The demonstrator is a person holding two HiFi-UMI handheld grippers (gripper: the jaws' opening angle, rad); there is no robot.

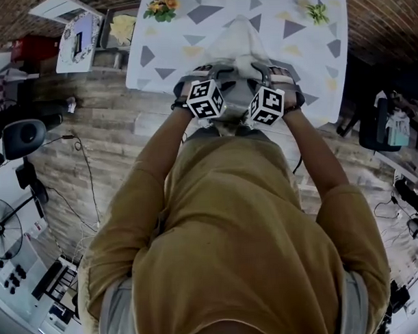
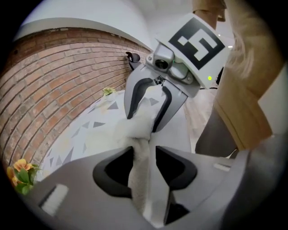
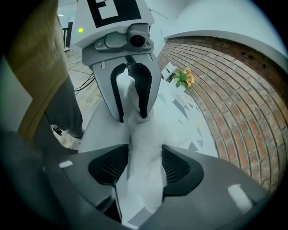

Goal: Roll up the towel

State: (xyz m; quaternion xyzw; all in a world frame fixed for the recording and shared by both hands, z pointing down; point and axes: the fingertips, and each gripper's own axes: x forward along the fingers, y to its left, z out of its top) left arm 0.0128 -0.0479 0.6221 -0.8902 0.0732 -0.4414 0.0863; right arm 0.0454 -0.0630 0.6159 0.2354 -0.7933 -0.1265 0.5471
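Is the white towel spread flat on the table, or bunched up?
Bunched at its near end: the towel is gathered into a ridge between the left tongs and the right tongs.

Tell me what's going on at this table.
A person stands at the table with a gripper in each hand, working on a white towel. Both grippers sit side by side at the towel's near end. The left gripper pinches a narrow fold of it. The right gripper has a thicker bunch filling the gap between its jaws. The rest of the towel stretches away across the table, with no tidy roll yet.
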